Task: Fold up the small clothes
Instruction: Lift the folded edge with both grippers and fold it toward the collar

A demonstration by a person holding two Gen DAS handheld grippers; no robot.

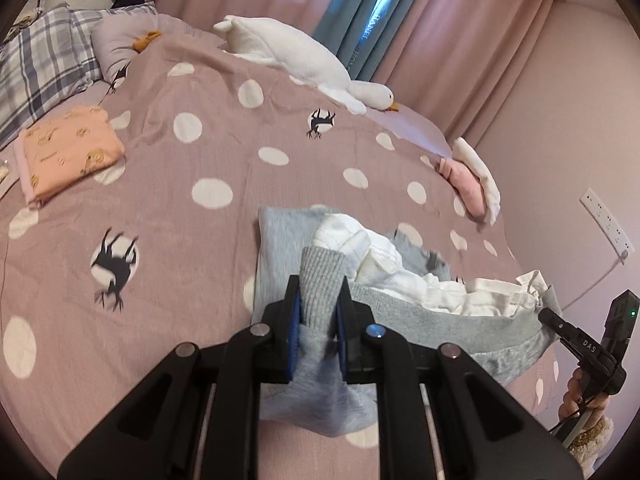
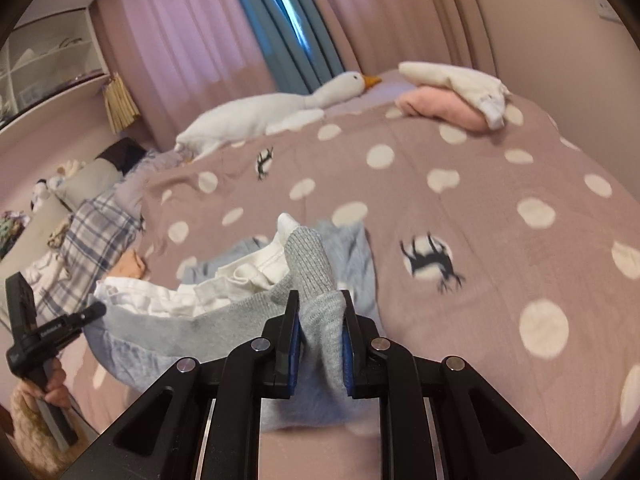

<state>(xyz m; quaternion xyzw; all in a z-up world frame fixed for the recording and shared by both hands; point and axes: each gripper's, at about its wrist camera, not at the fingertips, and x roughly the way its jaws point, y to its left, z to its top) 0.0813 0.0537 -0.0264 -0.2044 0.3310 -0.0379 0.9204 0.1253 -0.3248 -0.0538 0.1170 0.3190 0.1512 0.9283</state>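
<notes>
Clamping opposite ribbed hem edges of grey garment point(image 1: 400, 316), left gripper point(image 1: 319, 312) and right gripper point(image 2: 321, 320), above open bedspread point(image 1: 168, 200).

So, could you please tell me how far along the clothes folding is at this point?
Done: a peach garment lies folded on the bedspread. In hand: the left gripper and right gripper each have their jaws shut on the grey garment, lifted with white lining showing. Left: folding it, and the pink and white clothes heaped at the far edge.

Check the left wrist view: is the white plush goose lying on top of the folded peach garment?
No: the white plush goose lies by the curtains, well apart from the folded peach garment.
</notes>
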